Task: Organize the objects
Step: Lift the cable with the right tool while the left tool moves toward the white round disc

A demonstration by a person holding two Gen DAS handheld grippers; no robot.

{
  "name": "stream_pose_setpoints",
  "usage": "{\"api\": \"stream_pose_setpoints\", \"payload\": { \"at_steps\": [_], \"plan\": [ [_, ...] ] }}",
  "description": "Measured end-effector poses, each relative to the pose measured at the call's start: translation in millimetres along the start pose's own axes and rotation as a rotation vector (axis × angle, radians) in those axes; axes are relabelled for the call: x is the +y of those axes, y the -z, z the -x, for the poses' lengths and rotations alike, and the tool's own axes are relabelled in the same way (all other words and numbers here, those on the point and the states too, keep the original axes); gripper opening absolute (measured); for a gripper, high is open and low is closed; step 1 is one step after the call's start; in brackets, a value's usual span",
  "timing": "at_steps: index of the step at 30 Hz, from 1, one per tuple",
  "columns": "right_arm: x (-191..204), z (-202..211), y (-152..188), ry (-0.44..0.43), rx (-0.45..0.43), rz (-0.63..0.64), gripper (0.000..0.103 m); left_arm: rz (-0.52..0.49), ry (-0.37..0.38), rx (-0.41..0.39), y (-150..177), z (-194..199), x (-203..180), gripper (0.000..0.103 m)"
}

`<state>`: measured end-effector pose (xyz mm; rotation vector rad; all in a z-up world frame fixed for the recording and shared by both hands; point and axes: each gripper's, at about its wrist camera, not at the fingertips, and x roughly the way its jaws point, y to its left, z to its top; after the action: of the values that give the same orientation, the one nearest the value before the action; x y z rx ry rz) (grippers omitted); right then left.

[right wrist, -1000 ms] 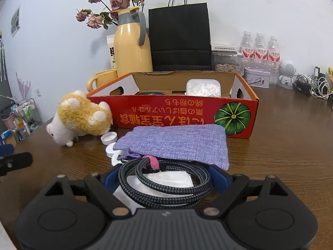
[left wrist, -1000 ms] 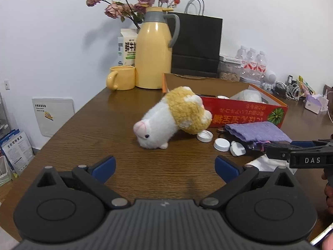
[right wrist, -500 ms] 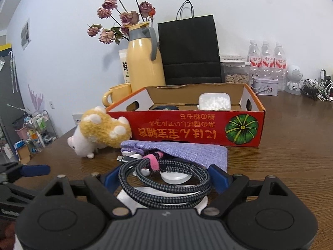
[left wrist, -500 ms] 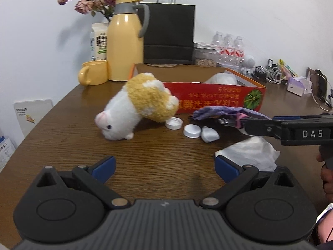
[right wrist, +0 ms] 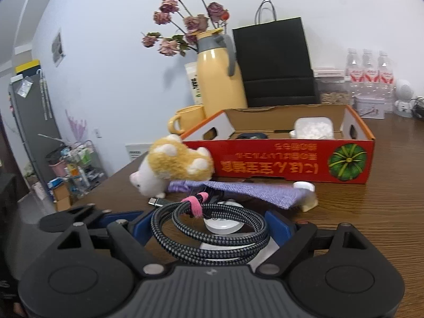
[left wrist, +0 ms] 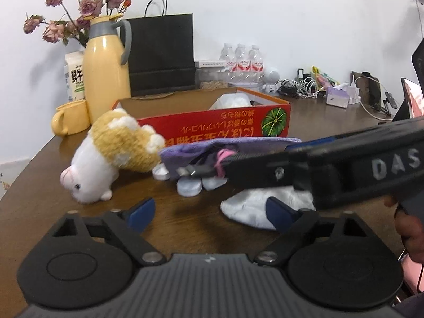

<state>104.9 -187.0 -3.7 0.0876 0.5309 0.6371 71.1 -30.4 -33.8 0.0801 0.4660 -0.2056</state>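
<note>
My right gripper (right wrist: 209, 226) is shut on a coiled black-and-grey braided cable (right wrist: 172, 241) bound with a pink tie (right wrist: 196, 204), held just above the table. In the left wrist view it crosses from the right as a black bar, with the cable's plug (left wrist: 190, 171) poking out under the edge of a purple pouch (left wrist: 238, 145). A white-and-tan plush toy (left wrist: 106, 164) lies nose-down beside the red cardboard box (left wrist: 217, 129). My left gripper (left wrist: 210, 212) is closing on nothing, its right finger against a crumpled white tissue (left wrist: 251, 206).
White caps (left wrist: 188, 188) lie under the pouch. A yellow jug (left wrist: 106, 74), yellow mug (left wrist: 70, 118), black paper bag (left wrist: 161, 55) and water bottles (left wrist: 241, 61) stand behind the box. A hand (left wrist: 410, 228) is at the right edge.
The right gripper has risen and swung left with the cable, now reaching across the left view towards the plush toy. The left gripper's jaws have narrowed and it has shifted towards the tissue.
</note>
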Motion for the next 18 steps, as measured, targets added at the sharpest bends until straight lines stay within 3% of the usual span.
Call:
{"api": "stream_pose_setpoints", "payload": {
  "at_steps": [5,10,14,18],
  "plan": [
    [5.2,0.7,0.9,-0.036,0.01,0.001,0.086,-0.009,0.024,-0.023,-1.0,-6.6,-2.0,0.072],
    [7.8,-1.5,4.4,-0.071,0.033,-0.009,0.086,-0.046,0.026,-0.058,-1.3,-7.0,-7.4,0.071],
    [8.9,-0.1,4.3,-0.081,0.03,-0.012,0.086,-0.049,0.049,-0.04,-2.0,-11.1,-6.4,0.04],
    [9.9,1.8,4.3,-0.092,0.026,-0.009,0.086,-0.052,0.052,-0.057,-1.0,-8.8,-5.8,0.039]
  ]
}}
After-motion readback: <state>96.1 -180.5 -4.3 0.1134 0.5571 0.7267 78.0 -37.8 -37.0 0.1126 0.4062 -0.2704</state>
